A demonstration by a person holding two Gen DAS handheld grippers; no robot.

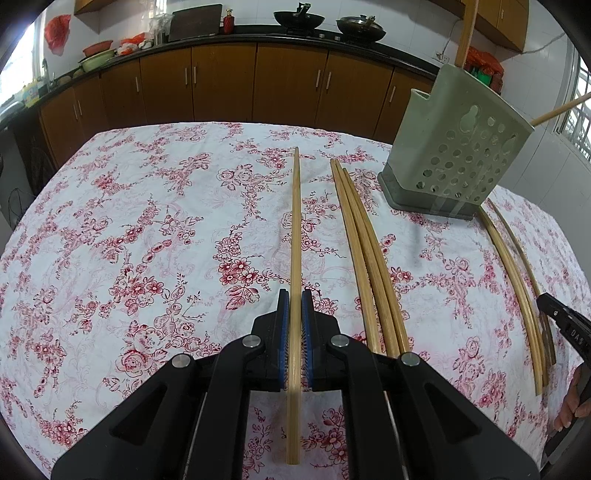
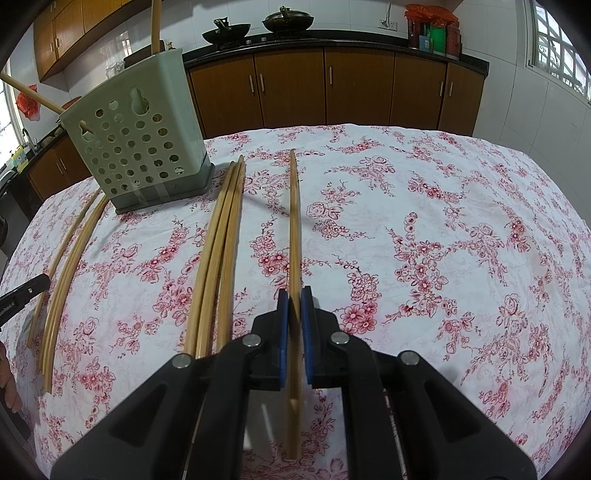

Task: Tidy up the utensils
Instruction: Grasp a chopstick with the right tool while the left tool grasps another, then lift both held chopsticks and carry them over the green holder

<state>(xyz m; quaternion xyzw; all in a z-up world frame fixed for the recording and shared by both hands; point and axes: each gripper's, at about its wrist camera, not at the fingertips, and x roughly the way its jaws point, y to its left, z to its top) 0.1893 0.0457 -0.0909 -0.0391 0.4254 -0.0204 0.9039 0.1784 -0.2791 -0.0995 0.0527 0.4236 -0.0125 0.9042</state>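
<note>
Bamboo chopsticks, long, slim and pale tan, lie on a bench covered with a white cotton cloth [image 1: 147, 240] printed with red roses.

The left gripper [image 1: 294, 295] has its black fingers with blue ridged pads pressed against both sides of the left-held chopstick [image 1: 295, 221]. This stick runs straight away from the camera, pointing to the far edge of the bench. Just to its right lies a left bundle [image 1: 364, 251] of three chopsticks, touching side by side.

The right gripper [image 2: 294, 293] likewise pinches the right-held chopstick [image 2: 294, 221] between its blue pads; this stick looks slightly blurred. Just to its left lies a right bundle [image 2: 221, 251] of three more, also touching.

Between the two bundles, towards the far edge, stands the holder [image 1: 454, 147], an upright, squarish tub of pale green plastic. Its wall is pierced with rows of round holes, it sits on a darker grey-green base, and strips of clear tape cross the base. One stored chopstick [image 1: 466, 33] stands steeply in it and a leaning chopstick [image 1: 554, 110] slants out over the rim.

Open cloth spreads wide to the left of the left gripper and to the right of the right gripper. Past the far edge of the bench are brown wooden cabinets [image 1: 221, 81] under a dark worktop carrying two black woks [image 1: 297, 16].
</note>
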